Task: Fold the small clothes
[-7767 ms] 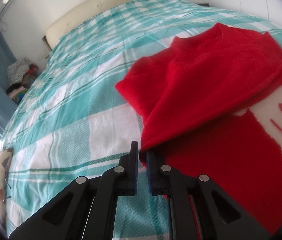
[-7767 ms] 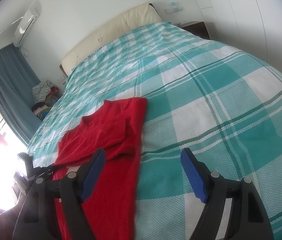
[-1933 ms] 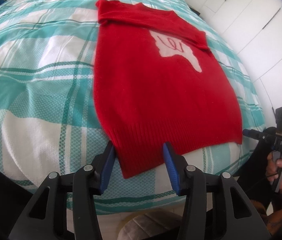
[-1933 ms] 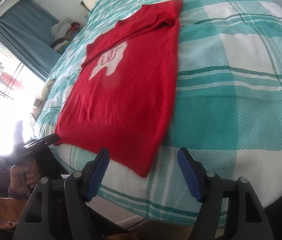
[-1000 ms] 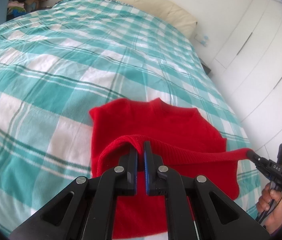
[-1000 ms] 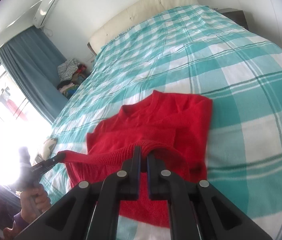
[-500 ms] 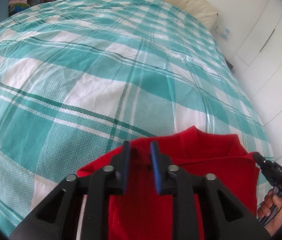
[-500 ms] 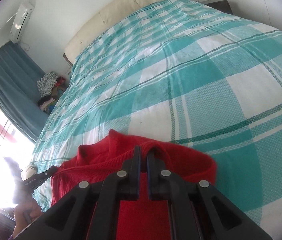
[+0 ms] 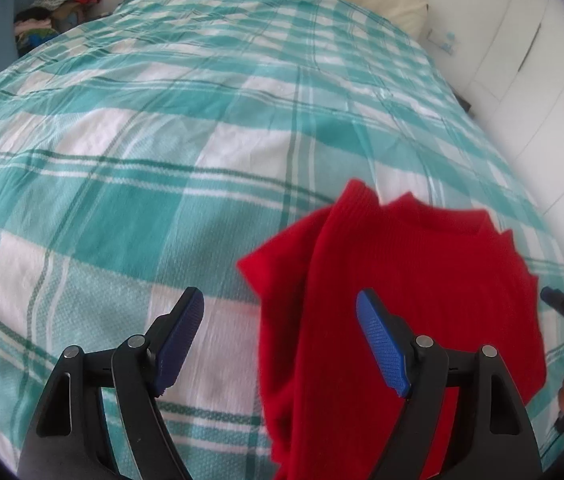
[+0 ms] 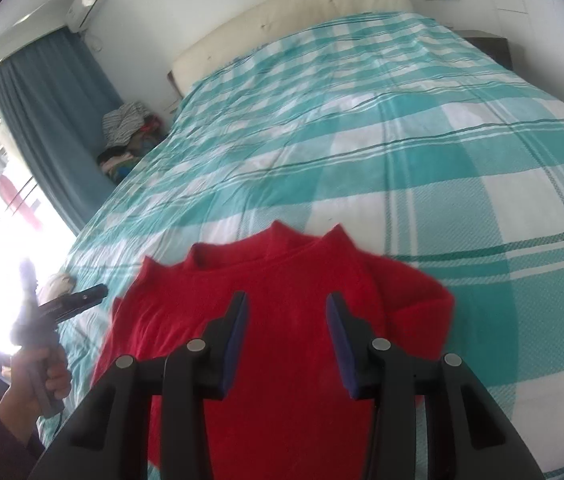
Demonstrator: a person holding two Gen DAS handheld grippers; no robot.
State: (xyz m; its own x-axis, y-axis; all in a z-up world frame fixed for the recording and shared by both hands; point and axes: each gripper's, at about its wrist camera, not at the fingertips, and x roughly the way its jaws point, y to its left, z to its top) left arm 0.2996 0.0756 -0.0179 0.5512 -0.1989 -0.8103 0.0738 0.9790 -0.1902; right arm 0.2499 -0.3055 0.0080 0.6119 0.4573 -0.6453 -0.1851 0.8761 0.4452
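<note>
Lying folded on the bed (image 9: pixel 130 128), near its foot edge, the red sweater (image 9: pixel 421 280) shows a doubled-over body with the hem brought up close to the neckline; the neckline faces the headboard (image 10: pixel 289 12). One layer sticks out at the garment's left side, and the top edge looks uneven.

Left tongs (image 9: pixel 280 340): jaws wide apart, holding nothing, positioned above the sweater's left edge and the checked cover beside it. Right tongs (image 10: pixel 286 338): jaws apart, holding nothing, positioned over the middle of the sweater.

Step in hand, as judged: the lengthwise fold is laid and both tongs are released from the cloth. The next move likely calls for either a second fold across the width or a tidy of the protruding left layer. Either action requires closing on a single edge without dragging the layers underneath out of alignment, since knit fabric shifts readily on a soft cover.
</note>
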